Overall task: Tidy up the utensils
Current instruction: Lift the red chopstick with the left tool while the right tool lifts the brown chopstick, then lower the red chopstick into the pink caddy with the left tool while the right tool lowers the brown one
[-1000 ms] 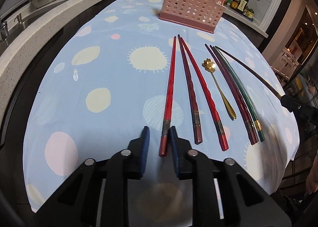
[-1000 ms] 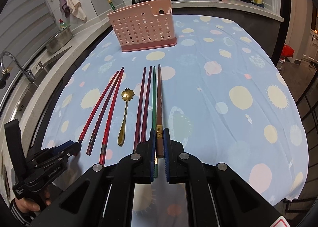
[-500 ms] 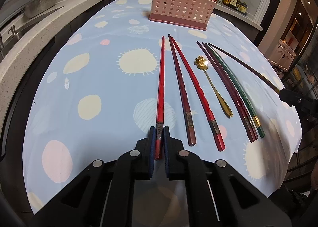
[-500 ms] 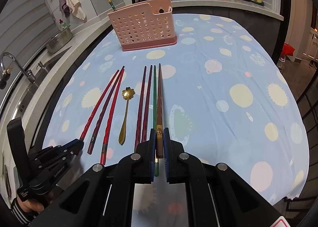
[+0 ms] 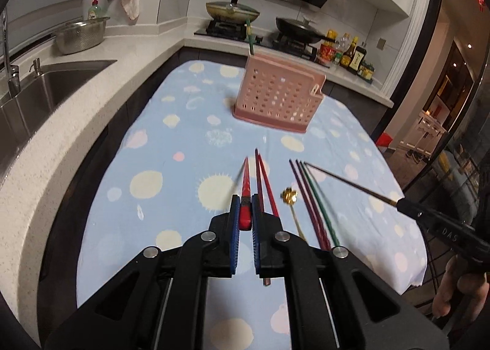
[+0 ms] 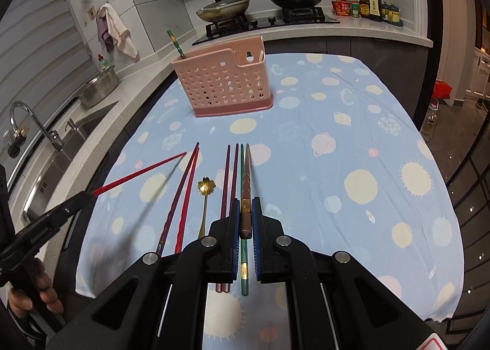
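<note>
A red chopstick (image 5: 245, 189) is pinched at its thick end by the left hand-held gripper (image 5: 244, 221), and it's lifted clear of the cloth, tip pointing toward the rack, with its shadow thrown onto the blue spotted tablecloth (image 5: 159, 148) covering the desk. On the other side, a brown chopstick (image 6: 245, 193) is clamped the same way in the right hand-held gripper (image 6: 245, 221), also raised off the cloth. Both sets of blue pads are closed snug on the handles. The rest of the utensils are left lying in a rough row on the cloth: a dark red pair (image 6: 183, 197) side by side, then a gold spoon with a flower-shaped bowl (image 6: 205, 193), then two purple chopsticks (image 6: 229, 181) and a green chopstick (image 6: 242, 172) that runs under the right hand-held gripper, its gold-banded end seen poking out below. The pink perforated utensil rack (image 6: 223, 86) is stood upright further up the desk, well apart from the row, and one green chopstick handle (image 6: 175, 43) is already seen sticking out of its left end. Behind it, two lidded pans are parked on the stove (image 6: 266, 17), sauce bottles (image 6: 364, 1) are lined up on the counter, and a sink (image 5: 46, 86) with a steel colander (image 5: 81, 36) is set off to the left.
</note>
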`<state>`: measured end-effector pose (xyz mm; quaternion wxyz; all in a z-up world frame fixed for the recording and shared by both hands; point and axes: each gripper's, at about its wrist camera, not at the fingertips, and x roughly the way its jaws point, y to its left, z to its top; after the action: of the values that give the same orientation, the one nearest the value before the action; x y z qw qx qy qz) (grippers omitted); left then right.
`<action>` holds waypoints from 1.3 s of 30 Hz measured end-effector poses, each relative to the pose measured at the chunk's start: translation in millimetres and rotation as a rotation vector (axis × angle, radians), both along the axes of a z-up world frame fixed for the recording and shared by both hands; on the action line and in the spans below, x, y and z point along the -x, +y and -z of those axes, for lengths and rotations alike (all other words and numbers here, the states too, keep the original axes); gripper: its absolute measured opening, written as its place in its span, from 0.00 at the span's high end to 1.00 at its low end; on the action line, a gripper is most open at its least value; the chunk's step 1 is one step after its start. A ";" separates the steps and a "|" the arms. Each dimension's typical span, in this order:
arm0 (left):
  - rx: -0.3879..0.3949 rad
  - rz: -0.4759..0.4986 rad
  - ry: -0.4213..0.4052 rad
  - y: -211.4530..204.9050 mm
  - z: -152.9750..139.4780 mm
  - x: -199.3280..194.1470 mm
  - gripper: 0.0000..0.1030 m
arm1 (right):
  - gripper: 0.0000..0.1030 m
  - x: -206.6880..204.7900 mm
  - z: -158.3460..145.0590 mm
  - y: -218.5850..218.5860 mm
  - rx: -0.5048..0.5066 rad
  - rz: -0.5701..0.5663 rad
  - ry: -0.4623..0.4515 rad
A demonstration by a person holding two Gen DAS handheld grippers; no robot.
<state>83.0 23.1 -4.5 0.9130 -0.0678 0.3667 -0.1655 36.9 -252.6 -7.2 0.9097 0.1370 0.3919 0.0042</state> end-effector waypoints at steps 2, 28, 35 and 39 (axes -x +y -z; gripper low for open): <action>0.029 -0.006 -0.032 3.0 -17.7 -6.3 0.93 | 0.93 -4.3 -10.0 -1.6 -0.003 -0.001 -0.025; 0.110 0.023 -0.229 -22.7 -115.2 -102.6 0.93 | 0.93 -96.0 -99.2 -43.7 -0.080 0.030 -0.232; 0.139 0.044 -0.288 -35.0 -147.0 -139.8 0.93 | 0.93 -136.0 -134.2 -55.0 -0.124 0.031 -0.315; 0.161 0.054 -0.332 -44.3 -168.3 -161.8 0.93 | 0.93 -159.9 -159.0 -56.8 -0.124 0.036 -0.376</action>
<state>244.8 -21.1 163.8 0.9478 -0.1023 0.1981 -0.2277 196.8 -309.5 151.8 0.9566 0.1967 0.2117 0.0373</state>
